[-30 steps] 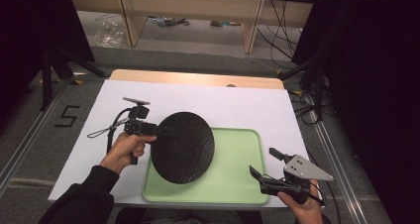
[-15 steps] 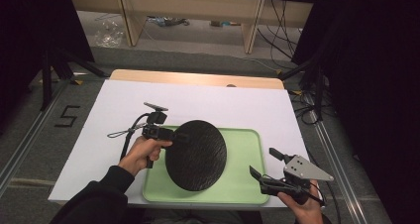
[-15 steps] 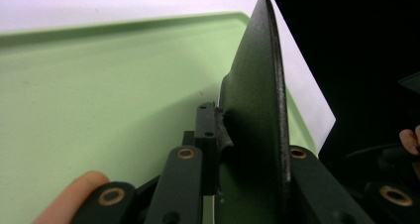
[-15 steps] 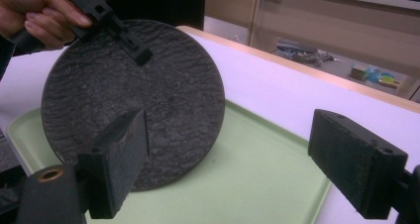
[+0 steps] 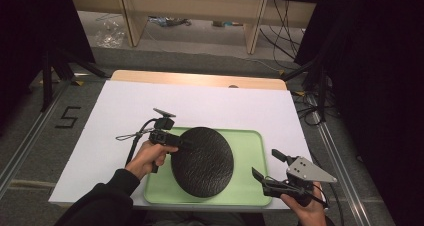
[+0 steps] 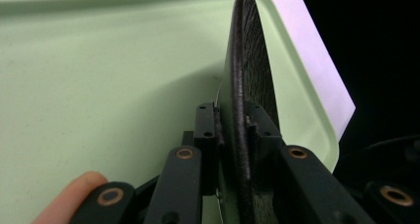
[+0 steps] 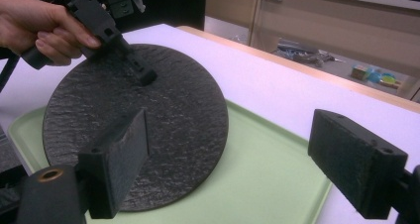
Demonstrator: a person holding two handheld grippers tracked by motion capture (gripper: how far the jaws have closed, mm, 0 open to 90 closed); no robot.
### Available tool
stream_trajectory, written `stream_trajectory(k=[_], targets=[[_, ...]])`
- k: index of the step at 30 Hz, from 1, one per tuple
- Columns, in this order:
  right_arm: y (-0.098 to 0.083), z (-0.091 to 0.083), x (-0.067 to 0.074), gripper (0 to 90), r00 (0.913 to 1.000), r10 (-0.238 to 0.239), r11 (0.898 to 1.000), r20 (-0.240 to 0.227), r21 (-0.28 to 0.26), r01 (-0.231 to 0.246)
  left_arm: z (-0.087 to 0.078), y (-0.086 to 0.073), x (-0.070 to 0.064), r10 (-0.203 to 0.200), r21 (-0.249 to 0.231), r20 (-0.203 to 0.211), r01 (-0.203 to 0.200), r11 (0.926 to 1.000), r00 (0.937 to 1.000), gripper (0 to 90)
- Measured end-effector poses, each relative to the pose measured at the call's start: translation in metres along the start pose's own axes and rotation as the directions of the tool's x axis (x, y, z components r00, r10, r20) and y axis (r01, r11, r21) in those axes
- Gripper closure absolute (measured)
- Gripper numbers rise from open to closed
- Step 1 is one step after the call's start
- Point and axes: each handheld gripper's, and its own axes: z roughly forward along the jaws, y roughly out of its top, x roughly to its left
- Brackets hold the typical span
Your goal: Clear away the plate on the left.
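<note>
High view: the left gripper (image 5: 186,145), pinching the black plate (image 5: 202,161) by its rim, is lowering it further over the green tray (image 5: 250,138); right gripper (image 5: 272,166) is waiting spread.

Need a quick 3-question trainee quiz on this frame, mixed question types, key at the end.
1. True or false: the left gripper is shut on the rim of the black slate plate.
2. Over what does the plate hang? A) the bare white table top B) the green tray C) the floor
3. How do the jaws of the right gripper stand, and is anything between them?

Key:
1. True; in the left gripper view the jaws pinch the plate's edge.
2. B.
3. Open, with nothing between them; it is held off the tray's near right corner.
</note>
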Motion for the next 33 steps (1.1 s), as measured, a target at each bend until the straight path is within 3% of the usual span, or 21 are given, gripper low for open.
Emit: stream_trajectory(k=[2, 3, 8, 11, 21, 25, 26, 29, 33], targets=[[0.000, -0.001, 0.002, 17.0, 0.9998, 0.018, 1.000, -0.010, 0.011, -0.018, 0.001, -0.001, 0.004, 0.001, 0.012, -0.010, -0.001, 0.9999, 0.9999, 77.7], [0.000, 0.000, 0.000, 17.0, 1.0000, 0.000, 1.000, -0.002, -0.003, 0.000, 0.002, -0.002, 0.006, -0.003, 0.016, -0.002, 0.003, 0.9999, 1.0000, 78.2], [0.000, -0.001, 0.002, 17.0, 0.9998, 0.019, 1.000, -0.008, 0.010, -0.019, 0.005, -0.004, 0.004, -0.001, 0.019, 0.006, 0.001, 0.9998, 1.0000, 78.0], [0.000, 0.000, 0.001, 17.0, 1.0000, -0.002, 1.000, -0.004, -0.002, 0.002, 0.008, -0.005, 0.004, -0.003, 0.011, 0.016, 0.003, 0.9999, 0.9999, 77.9], [0.000, 0.000, 0.002, 17.0, 0.9999, 0.011, 1.000, -0.003, 0.005, -0.011, 0.008, -0.007, 0.004, 0.012, 0.013, 0.016, -0.012, 0.9998, 0.9998, 77.3], [0.000, 0.000, 0.002, 17.0, 1.0000, 0.009, 1.000, -0.005, 0.010, -0.009, 0.008, -0.009, 0.004, 0.006, 0.002, 0.017, -0.006, 1.0000, 0.9998, 77.3], [0.000, 0.001, 0.001, 17.0, 1.0000, -0.002, 1.000, -0.009, -0.004, 0.002, 0.010, -0.011, 0.005, 0.000, -0.025, 0.027, 0.000, 0.9997, 0.9996, 77.3], [0.000, 0.000, 0.002, 17.0, 0.9998, 0.017, 1.000, -0.014, 0.022, -0.017, 0.007, -0.013, 0.009, 0.002, 0.008, 0.024, -0.002, 1.0000, 0.9997, 76.5], [0.000, 0.001, 0.001, 17.1, 0.9999, -0.004, 1.000, -0.010, 0.003, 0.004, 0.007, -0.015, 0.010, -0.003, 0.016, 0.033, 0.003, 0.9999, 0.9994, 76.1]])
